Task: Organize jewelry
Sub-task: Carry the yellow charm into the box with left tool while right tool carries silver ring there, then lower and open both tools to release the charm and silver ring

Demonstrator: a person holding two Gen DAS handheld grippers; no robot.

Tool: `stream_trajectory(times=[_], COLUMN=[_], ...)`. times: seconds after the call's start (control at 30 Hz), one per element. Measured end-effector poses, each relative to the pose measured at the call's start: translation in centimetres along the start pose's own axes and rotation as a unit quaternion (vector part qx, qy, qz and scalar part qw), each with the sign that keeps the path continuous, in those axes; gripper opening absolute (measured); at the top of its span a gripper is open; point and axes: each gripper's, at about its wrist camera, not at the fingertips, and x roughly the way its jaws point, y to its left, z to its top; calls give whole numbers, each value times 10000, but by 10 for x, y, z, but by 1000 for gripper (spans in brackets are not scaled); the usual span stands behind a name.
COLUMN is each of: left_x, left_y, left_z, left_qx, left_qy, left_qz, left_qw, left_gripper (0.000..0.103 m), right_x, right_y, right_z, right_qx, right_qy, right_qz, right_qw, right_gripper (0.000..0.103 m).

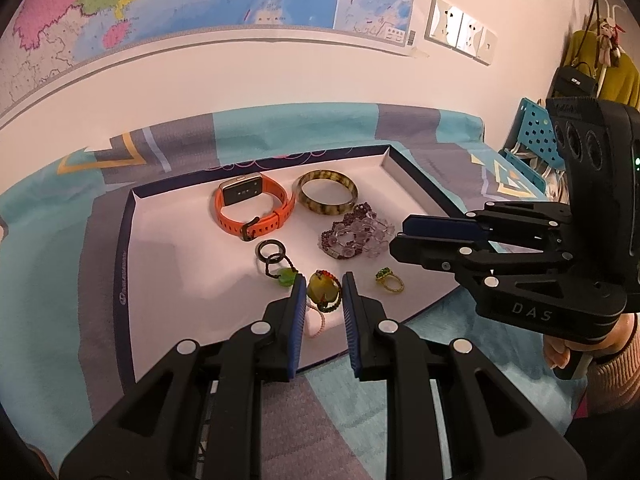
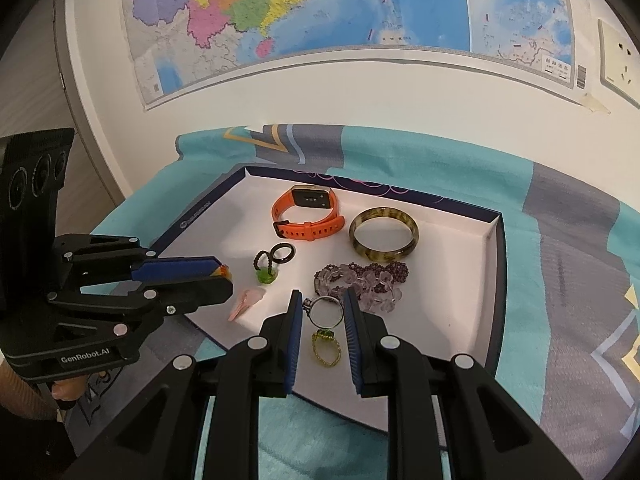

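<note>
The left gripper (image 1: 323, 288) squeezed the yellow pendant (image 1: 320, 285), the right gripper (image 2: 322, 312) held the silver ring (image 2: 326, 312); best lift both slowly toward twelve o'clock.

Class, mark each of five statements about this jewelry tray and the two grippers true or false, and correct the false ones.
1. The orange-strapped watch lies inside the white-floored tray. True.
2. The left gripper is shut on the brown mottled bangle. False: its fingers stand around a yellow stone pendant; the bangle lies untouched.
3. A silver ring sits between the right gripper fingers. True.
4. The purple and clear bead bracelet lies outside the tray. False: it lies inside.
5. The small green-stoned gold ring hangs on the wall map. False: it lies in the tray.
</note>
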Motion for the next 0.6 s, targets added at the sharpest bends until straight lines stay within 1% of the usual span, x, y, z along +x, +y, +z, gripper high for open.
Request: stream_trajectory(times=[0.6], left_x=[14], left_y=[4], left_z=[2], left_qx=[-98], left_qy=[107], left_qz=[32], left_qw=[9999], left_gripper=[19], right_x=[13], right_y=[-5], right_z=[2], right_qx=[65], right_qy=[97], right_qz=[-29], right_qw=[9999], right_gripper=[19])
